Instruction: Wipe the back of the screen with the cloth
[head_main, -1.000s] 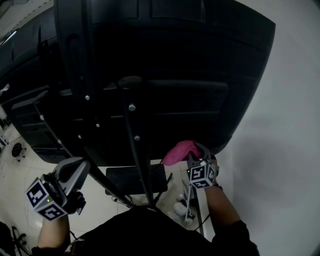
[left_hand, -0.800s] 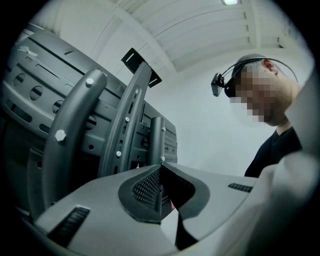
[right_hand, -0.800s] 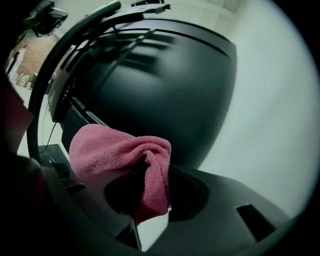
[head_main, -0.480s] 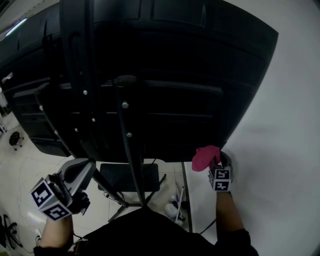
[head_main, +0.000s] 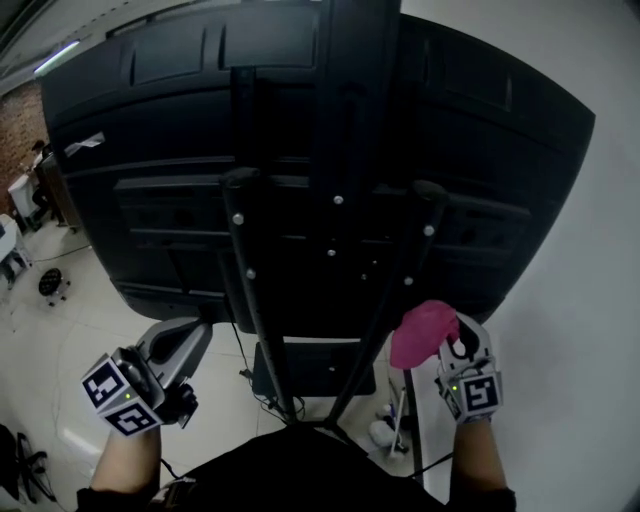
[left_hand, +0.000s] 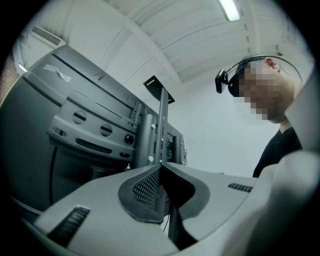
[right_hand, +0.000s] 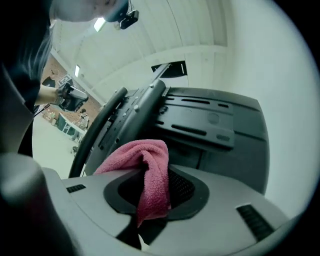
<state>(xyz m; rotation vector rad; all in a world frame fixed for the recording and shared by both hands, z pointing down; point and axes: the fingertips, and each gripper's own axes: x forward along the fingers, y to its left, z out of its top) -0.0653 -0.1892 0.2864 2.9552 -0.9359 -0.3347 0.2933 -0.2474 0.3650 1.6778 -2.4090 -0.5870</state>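
Evidently, the pink cloth is pinched in the closed right tool near the lower right edge of the black screen back, bunched forward for pressing against it, while the left tool is held shut, empty and well aside.

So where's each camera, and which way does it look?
Head view: on the person's head, facing down at the screen; both forearms, left gripper and right gripper show.
Left gripper view: on that gripper, facing the screen past shut jaws; the person's torso shows.
Right gripper view: likewise, jaws pinching the pink cloth; dark clothing shows.
All three share the screen.
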